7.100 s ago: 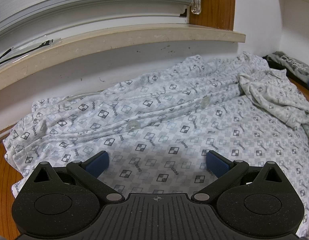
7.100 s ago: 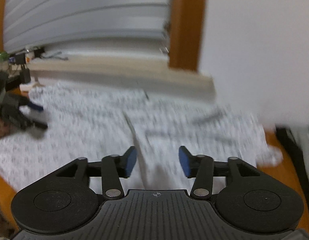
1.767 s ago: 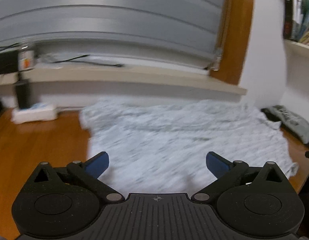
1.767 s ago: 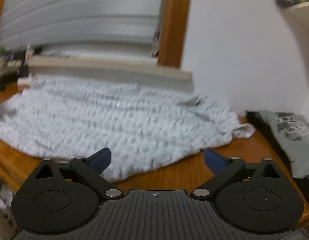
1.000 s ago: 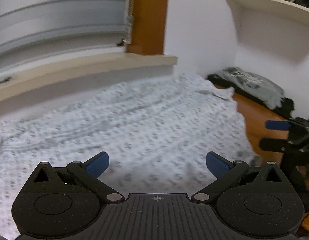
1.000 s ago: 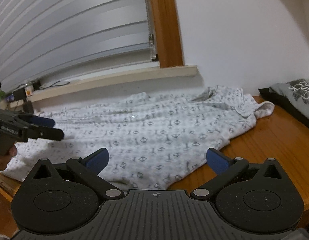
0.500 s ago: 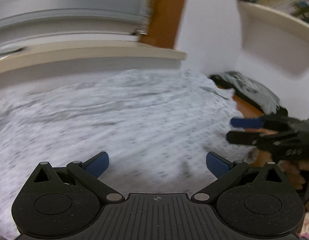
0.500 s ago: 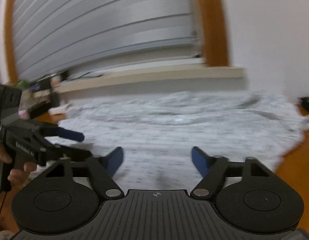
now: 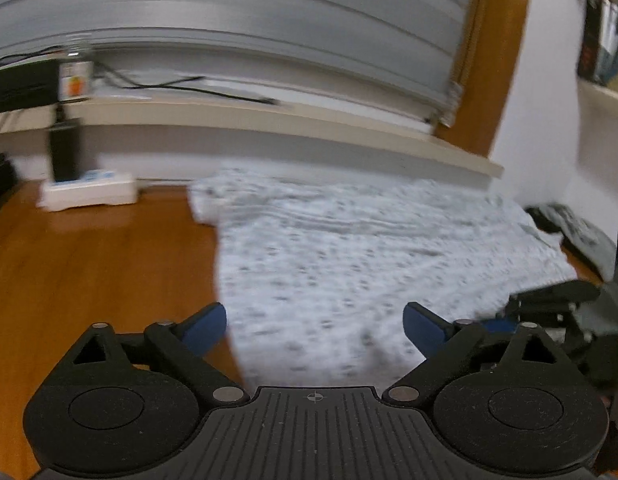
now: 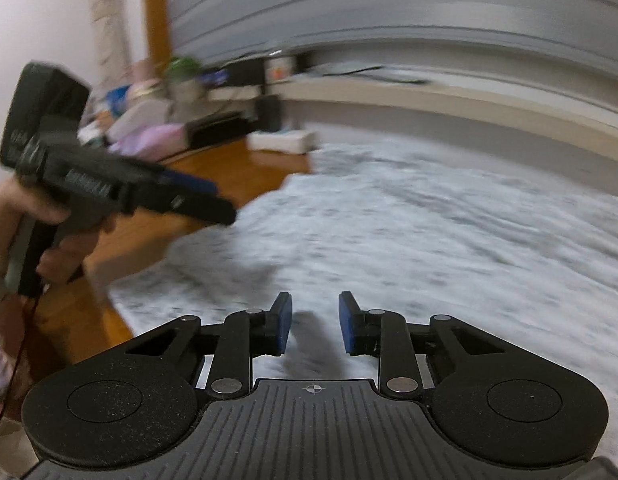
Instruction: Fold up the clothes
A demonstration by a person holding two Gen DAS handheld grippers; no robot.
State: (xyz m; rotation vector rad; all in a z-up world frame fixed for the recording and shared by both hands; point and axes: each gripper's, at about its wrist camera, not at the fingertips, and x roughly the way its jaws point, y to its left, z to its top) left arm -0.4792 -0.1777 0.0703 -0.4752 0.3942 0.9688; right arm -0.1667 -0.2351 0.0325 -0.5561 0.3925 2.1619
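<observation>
A white power strip [image 9: 87, 196] lies on the wooden table [image 9: 89, 264] below the window ledge [image 9: 269, 120]. Grey blinds [image 9: 249, 28] hang above.

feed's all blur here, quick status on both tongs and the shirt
Left tongs wide, closing slightly, nothing gripped. Right tongs closing over the patterned shirt, cloth not visibly pinched. Shirt spread flat on the wooden table. Nothing in the way.

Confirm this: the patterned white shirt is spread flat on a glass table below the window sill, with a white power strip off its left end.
Wrong in one respect: the table is orange-brown wood, not glass, as the left wrist view shows. The patterned white shirt is spread flat on it below the window sill, with the white power strip off its left end.
</observation>
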